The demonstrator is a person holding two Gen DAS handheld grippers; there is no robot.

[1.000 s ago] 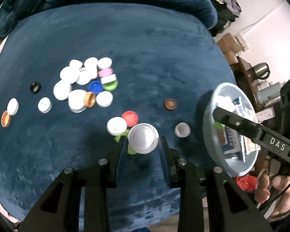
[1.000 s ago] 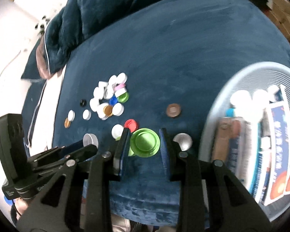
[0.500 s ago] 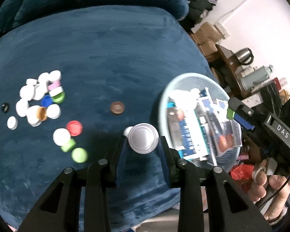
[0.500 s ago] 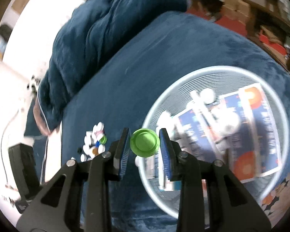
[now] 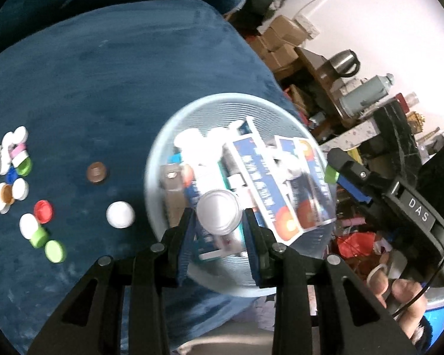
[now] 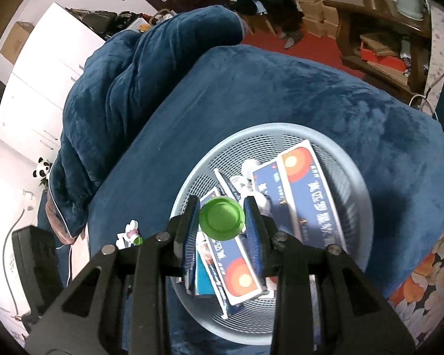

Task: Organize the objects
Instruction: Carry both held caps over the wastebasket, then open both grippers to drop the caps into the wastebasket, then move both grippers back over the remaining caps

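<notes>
i've carried both caps over the basket (image 6: 358,183): left gripper (image 5: 219,230) clamps the silver cap (image 5: 219,216), right gripper (image 6: 222,230) the green cap (image 6: 222,217); release next.

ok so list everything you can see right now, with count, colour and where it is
basket: one, pale blue mesh, on the blue blanket, under both grippers
boxes: several, blue with red-orange circles, inside the basket
blanket: one, dark blue, covering the surface
loose caps: many, mostly white, some green, red, blue, pink, left on the blanket
brown cap: one, alone beside the basket
white cap: one, beside the basket rim
silver cap: one, held over the basket
green cap: one, held over the basket
left hand-held gripper: shut on the silver cap
right hand-held gripper: shut on the green cap
</notes>
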